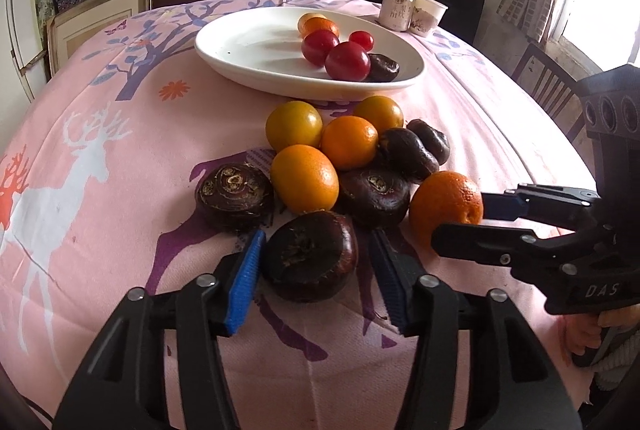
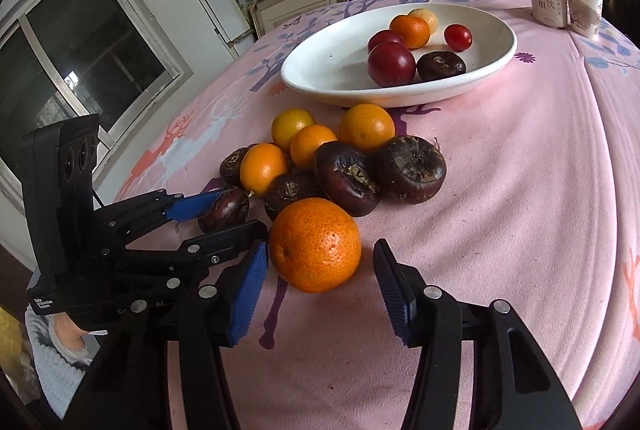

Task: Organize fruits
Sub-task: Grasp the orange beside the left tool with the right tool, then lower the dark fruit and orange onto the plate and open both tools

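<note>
left hand-held gripper (image 1: 316, 270): clamped on dark water chestnut (image 1: 310, 256), firm, rough, take by flanks | right hand-held gripper (image 2: 320, 274): jaws flank mandarin (image 2: 315, 244) on table (image 2: 520, 189), right pad apart; soft, squeeze gently | white plate (image 2: 320, 77) beyond

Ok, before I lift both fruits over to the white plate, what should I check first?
1. Large dimpled orange sits inside right gripper: ok.
2. Right gripper pressing on it: not ok, pink cloth shows between fruit and one side.
3. Dark brown water chestnut sits inside left gripper: ok.
4. Left grip firm: cannot tell.
5. White oval plate has bare room: ok.
</note>
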Motion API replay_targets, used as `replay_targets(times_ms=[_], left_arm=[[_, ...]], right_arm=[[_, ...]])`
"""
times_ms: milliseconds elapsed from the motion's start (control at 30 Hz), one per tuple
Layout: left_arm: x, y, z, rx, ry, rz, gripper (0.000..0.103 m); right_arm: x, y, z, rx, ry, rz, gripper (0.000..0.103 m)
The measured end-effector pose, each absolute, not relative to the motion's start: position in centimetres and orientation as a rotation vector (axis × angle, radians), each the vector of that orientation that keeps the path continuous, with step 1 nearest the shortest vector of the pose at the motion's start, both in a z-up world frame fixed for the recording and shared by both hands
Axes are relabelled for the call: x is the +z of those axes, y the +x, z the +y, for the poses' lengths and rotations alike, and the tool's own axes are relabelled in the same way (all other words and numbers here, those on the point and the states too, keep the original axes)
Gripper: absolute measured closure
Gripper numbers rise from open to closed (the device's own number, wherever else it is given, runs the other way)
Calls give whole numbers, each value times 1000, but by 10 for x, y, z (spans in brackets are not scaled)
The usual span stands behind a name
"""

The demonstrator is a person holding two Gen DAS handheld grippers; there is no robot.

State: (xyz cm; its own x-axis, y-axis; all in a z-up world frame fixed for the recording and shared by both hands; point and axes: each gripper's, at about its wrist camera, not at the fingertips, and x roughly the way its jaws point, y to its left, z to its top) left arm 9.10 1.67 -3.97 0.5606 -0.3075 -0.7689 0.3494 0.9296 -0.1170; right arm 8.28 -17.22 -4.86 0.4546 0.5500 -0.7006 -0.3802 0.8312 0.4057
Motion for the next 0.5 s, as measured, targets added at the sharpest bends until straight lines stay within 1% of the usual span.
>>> replay_targets(times_ms=[67,167,233,367,500], left_arm=[[-39,90,19,-422,12,894,61],[-32,82,17,-407,32,840,61],[-26,78,20,-411,16,809,61],[-12,84,23,-392,14,785,61],[14,113,27,-349,5,747,61]], right_arm=[[-49,82,-171,579,199,934,58],[-48,84,-172,603,229,932,58],[-41,80,-178,610,248,899,59],[-18,79,-203,576,334,792,59],[10,101,-230,491,399,739,58]])
